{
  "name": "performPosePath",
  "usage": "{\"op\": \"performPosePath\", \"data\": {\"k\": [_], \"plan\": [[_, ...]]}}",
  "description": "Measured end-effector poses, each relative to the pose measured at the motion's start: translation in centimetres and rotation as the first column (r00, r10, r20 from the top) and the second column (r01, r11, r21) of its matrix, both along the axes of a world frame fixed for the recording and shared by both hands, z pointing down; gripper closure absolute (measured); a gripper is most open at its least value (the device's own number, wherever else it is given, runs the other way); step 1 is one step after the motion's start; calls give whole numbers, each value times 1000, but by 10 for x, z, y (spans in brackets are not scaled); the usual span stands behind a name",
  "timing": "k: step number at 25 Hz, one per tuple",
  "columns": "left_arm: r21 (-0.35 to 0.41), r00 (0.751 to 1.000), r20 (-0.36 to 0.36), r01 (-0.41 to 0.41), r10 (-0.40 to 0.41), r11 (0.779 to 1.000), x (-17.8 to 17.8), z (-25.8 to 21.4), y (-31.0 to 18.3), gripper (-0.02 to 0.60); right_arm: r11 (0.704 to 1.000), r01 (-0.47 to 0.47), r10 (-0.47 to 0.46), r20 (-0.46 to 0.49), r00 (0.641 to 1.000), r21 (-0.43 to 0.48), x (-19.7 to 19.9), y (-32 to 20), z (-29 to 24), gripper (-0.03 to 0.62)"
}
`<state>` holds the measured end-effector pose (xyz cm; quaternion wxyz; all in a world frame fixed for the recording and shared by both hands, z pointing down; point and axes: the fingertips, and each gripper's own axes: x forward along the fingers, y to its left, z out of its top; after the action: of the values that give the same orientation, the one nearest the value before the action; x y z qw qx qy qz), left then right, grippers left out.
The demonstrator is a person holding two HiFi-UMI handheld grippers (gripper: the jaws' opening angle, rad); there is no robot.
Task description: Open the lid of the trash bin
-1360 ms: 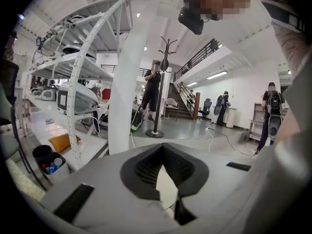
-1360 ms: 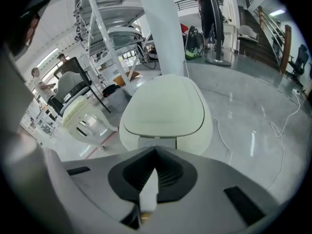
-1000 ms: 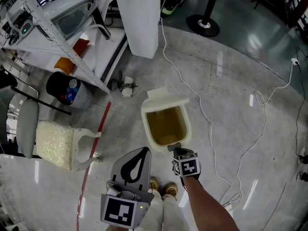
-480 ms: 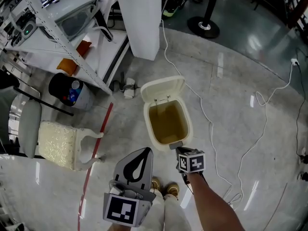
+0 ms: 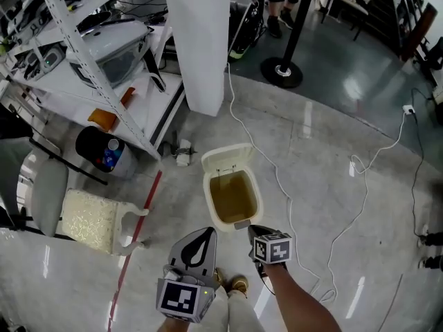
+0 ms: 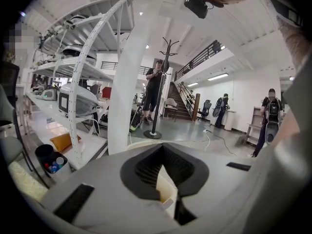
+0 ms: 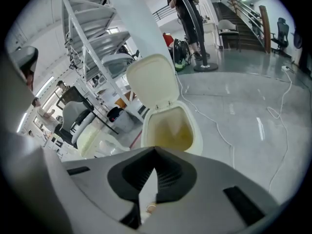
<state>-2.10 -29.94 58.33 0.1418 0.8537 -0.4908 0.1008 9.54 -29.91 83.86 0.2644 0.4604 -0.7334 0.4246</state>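
- Over the last 1 s the lid (image 5: 227, 159) has swung from a half-raised tilt to standing upright behind the opening. Its inner face with 2 small hinge marks shows in the right gripper view.
- The trash bin (image 5: 260, 200) sits on the floor (image 5: 325, 178) just ahead of the person's feet, mouth fully exposed. Judged from this, the opening step looks done.
- Right claw (image 5: 252, 229) has drawn back a little from the bin's front rim, near it but apart. Its jaws are closed to a thin sliver with nothing between them.
- Left claw (image 5: 206, 232) hangs beside it, jaws also pressed together and empty, well clear of the bin.
- Bin: cream plastic, smooth and matte, a rounded rectangle that tapers downward. The inside is yellowish-brown; cannot tell whether that is a liner or staining.
- Lid: same cream plastic, thin, with rounded corners and a shallow raised lip.
- Floor: polished grey stone look, glossy with light streaks. A thin white cable (image 5: 278, 180) snakes past the bin's right side.
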Motion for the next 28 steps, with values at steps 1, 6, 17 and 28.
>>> {"op": "performPosePath", "data": {"k": [1,6,17,28], "plan": [[6,1000,-1,-2,2,1000,1,-9,1,595,1000,-2,2,6,1000,19,2,-3,-17,572],[11,999,7,-36,36,999,7,-65,9,596,984,89,-86,-26,996,152,3,-12,-113,574],[87,985,-25,-165,168,982,30,-195,34,595,830,72,-122,54,991,553,-1,-6,-369,574],[217,972,-48,-215,231,952,52,-275,63,595,606,-9,-90,80,993,796,4,51,-530,574]]}}
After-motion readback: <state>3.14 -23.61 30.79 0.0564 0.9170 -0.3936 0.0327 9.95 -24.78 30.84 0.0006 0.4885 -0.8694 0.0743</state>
